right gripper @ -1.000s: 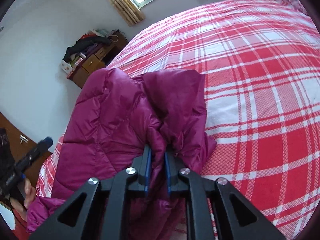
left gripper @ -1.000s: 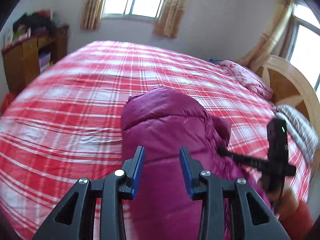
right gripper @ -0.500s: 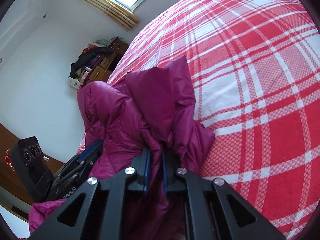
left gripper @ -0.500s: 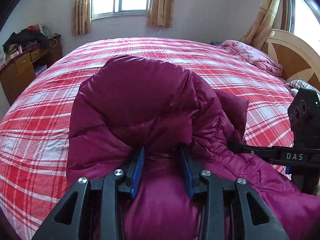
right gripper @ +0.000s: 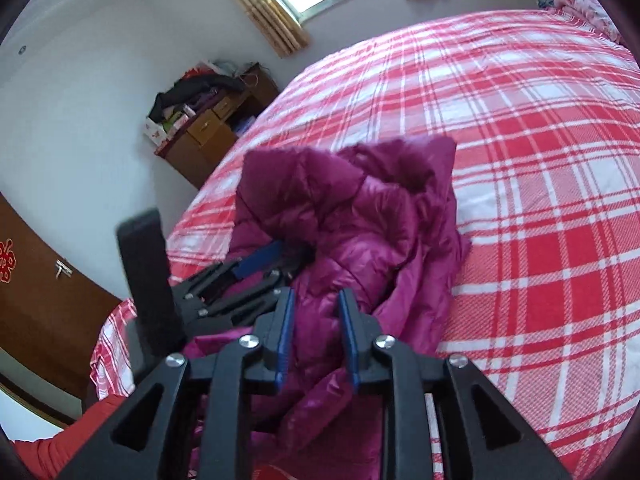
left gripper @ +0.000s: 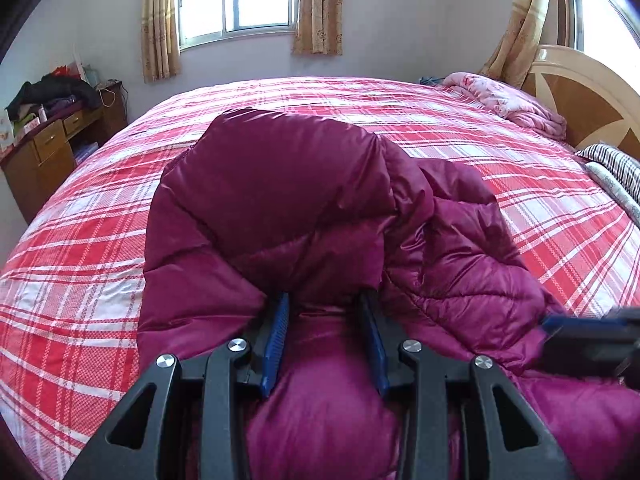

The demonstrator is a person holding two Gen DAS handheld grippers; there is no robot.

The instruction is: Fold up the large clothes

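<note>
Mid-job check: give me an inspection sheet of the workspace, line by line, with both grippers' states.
Surface: bed with red plaid cover, no bare mattress seen.
Job's things: magenta puffer jacket heaped near the bed's near edge, partly doubled over, not flat.
Clutter: pink quilt and striped pillow by the headboard.
Grippers: left gripper open, fingers pushed under a jacket fold; right gripper open, jacket fabric between its fingers.
Cables: nothing seen on the bed.
Surroundings: wooden dresser piled with clothes; curtained window; door.
</note>
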